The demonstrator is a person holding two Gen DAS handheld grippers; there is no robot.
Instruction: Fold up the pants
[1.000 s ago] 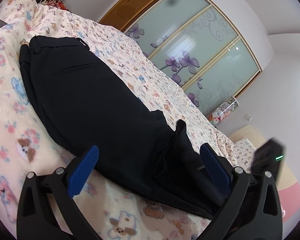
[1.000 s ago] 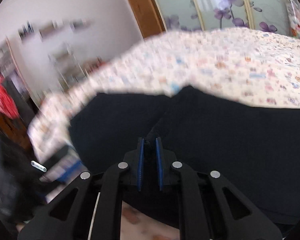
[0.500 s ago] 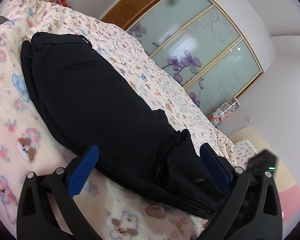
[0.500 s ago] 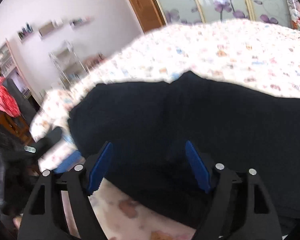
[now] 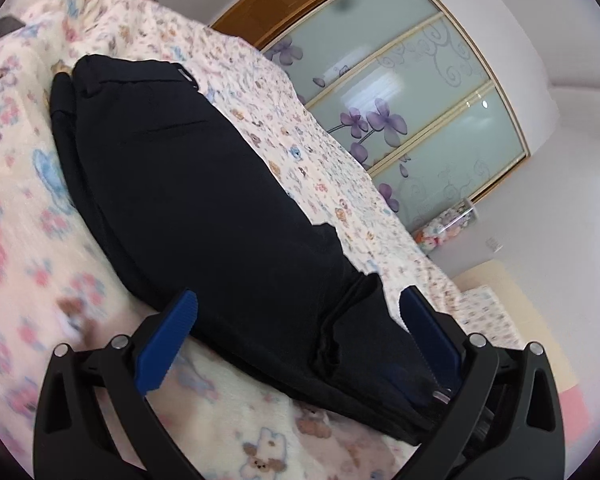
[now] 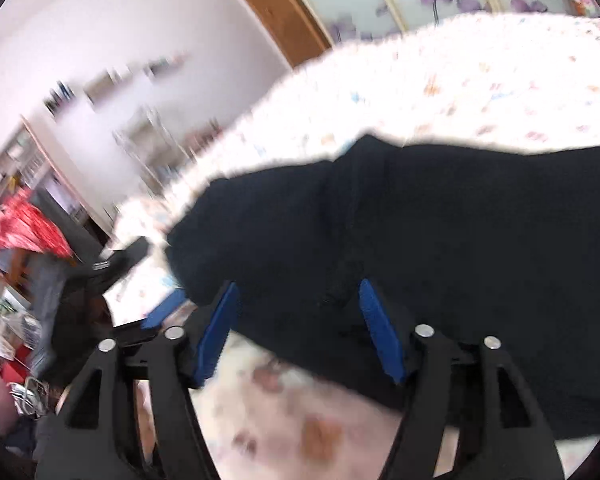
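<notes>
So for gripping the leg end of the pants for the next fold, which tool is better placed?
Probably the left tool: it is open and straddles the leg end of the pants on the bed. The right tool is open too, over blurred cloth.

My right view is smeared all over: the shelves [image 6: 112, 80] on the far wall are streaks, so I cannot tell what stands on them, and the red cloth [image 6: 28, 228] at the left edge has no readable shape. The print on the bedspread [image 6: 480, 80] there is only coloured flecks. The pants [image 6: 440, 240] run off the right edge, and their fabric hides part of my right tongs [image 6: 298, 328]. In my left view the bedspread's near-left cartoons blur, and the hem end of the pants [image 5: 372, 360] disappears behind the right finger [image 5: 428, 340].
</notes>
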